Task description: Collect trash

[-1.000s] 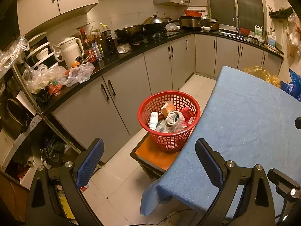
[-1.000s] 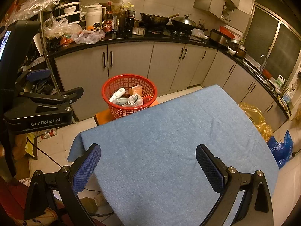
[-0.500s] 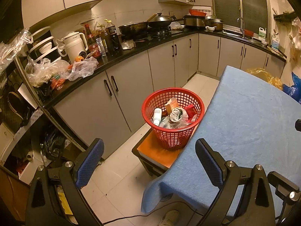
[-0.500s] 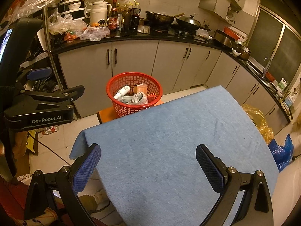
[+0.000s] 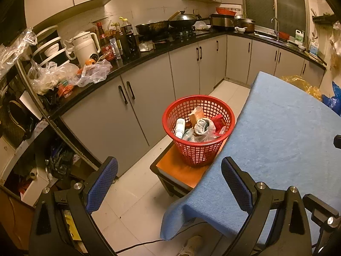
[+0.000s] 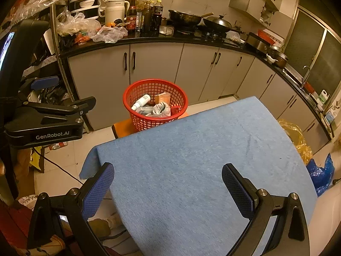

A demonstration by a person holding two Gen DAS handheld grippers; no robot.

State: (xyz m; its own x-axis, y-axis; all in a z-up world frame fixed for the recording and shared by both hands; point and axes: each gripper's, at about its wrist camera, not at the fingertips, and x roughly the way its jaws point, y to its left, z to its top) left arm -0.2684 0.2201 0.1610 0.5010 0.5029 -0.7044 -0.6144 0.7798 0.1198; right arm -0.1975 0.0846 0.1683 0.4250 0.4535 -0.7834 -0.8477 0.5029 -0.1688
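— How far along is the trash collection?

— It looks finished: the blue-covered table point(image 6: 191, 160) shows nothing on its cloth, and the trash point(image 5: 197, 125) sits in the red basket point(image 5: 199, 153) on a low stool point(image 5: 181, 170) at the table's far-left corner.

— And the grippers?

— The left gripper point(image 5: 169, 183) and right gripper point(image 6: 168, 183) are both spread wide, holding nothing.

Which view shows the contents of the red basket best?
The left wrist view: the red basket sits nearer and larger, so the white bottle, crumpled wrapper and red pack inside read clearly. The right wrist view shows the same basket smaller, its base hidden behind the blue tablecloth.
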